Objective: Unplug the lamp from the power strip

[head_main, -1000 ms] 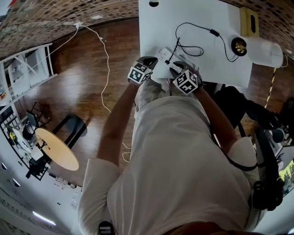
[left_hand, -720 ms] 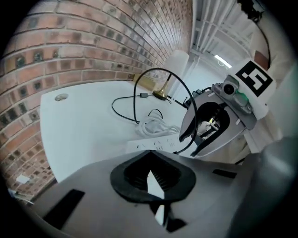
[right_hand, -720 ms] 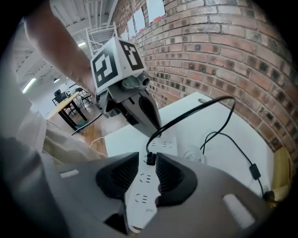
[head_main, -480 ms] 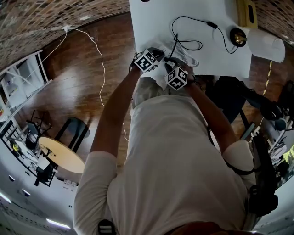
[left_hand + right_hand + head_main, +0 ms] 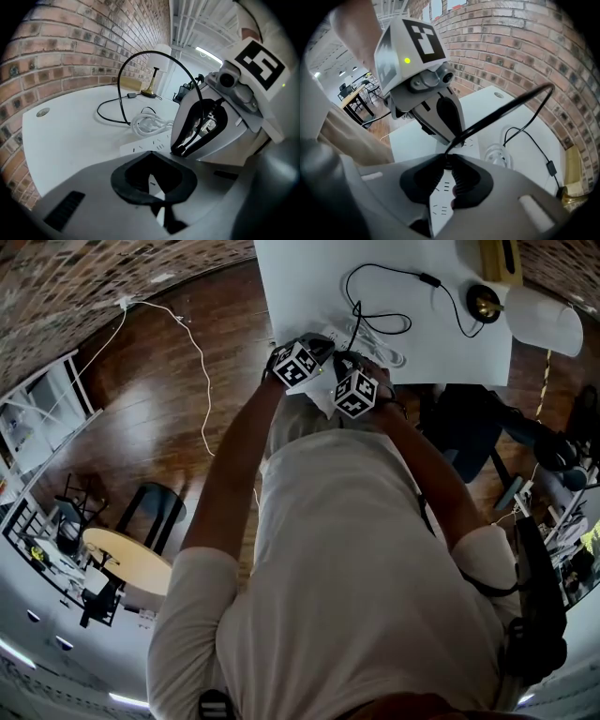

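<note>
At power strip (image 5: 140, 146) | right hand-held gripper (image 5: 449, 160): jaws just closed on lamp plug (image 5: 447, 152) | left hand-held gripper (image 5: 152, 154): clenched, empty

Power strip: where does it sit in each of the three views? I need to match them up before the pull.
Head view: the power strip is at upper centre, partly hidden.
Left gripper view: it lies just below the middle, sockets showing.
Right gripper view: it is at lower centre, running down the picture.
Shared landmark: the black inline switch, beyond the strip in all three.
</note>
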Demonstrator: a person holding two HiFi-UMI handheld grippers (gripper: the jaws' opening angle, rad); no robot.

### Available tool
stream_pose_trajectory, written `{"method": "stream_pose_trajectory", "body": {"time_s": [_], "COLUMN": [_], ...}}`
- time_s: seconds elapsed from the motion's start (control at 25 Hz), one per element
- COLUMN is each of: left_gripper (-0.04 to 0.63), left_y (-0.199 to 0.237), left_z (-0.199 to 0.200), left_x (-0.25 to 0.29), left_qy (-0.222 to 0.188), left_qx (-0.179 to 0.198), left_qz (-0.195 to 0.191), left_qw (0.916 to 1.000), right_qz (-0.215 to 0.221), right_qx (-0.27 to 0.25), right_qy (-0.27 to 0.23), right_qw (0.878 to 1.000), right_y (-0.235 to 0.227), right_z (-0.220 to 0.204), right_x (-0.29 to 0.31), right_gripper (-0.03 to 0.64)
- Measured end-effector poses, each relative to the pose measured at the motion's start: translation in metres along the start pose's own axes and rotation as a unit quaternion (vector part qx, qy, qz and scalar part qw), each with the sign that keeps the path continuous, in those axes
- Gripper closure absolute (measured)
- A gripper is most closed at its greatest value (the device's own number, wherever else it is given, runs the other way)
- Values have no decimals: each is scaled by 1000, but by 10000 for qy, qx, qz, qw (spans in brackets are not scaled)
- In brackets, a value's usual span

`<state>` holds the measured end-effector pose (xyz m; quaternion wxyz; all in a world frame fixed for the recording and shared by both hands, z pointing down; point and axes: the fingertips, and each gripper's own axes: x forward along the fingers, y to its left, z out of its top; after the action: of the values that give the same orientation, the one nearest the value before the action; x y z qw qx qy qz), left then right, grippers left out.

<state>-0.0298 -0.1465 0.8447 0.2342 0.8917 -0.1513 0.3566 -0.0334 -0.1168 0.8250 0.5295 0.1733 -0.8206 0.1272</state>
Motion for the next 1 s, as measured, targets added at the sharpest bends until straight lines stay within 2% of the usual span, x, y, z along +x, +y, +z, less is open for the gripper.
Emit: {"method": "stream_pose_trajectory", "body": {"time_s": [0.2,0.48,0.68,0.8,1.0], "left_gripper": [595,595,594,595,594], "left_y": [0,0,-2,0,-1], "left_z": [-1,3,2,2,1], "left_x": [0,3,4,4,3], "left_qy": [-185,-211,-150,-195,-194], "left_qx": [-70,162,172,144,45], "left_qz": [141,346,386,430,485], "left_qw": [9997,9990,9990,9988,9986], "right_qz": [-49,-73,59,170,532], "right_qx": [-5,220,79,51,241], "right_qy": [137,301,336,161,430], "right_qw": [9999,9993,9994,9997,9974], "right_y": [1,-1,-1,5,16], "right_z": [0,-2,-1,19,10], "right_x": [-3,-7,-11,-27,-46], "right_gripper": [569,581,583,583,580]}}
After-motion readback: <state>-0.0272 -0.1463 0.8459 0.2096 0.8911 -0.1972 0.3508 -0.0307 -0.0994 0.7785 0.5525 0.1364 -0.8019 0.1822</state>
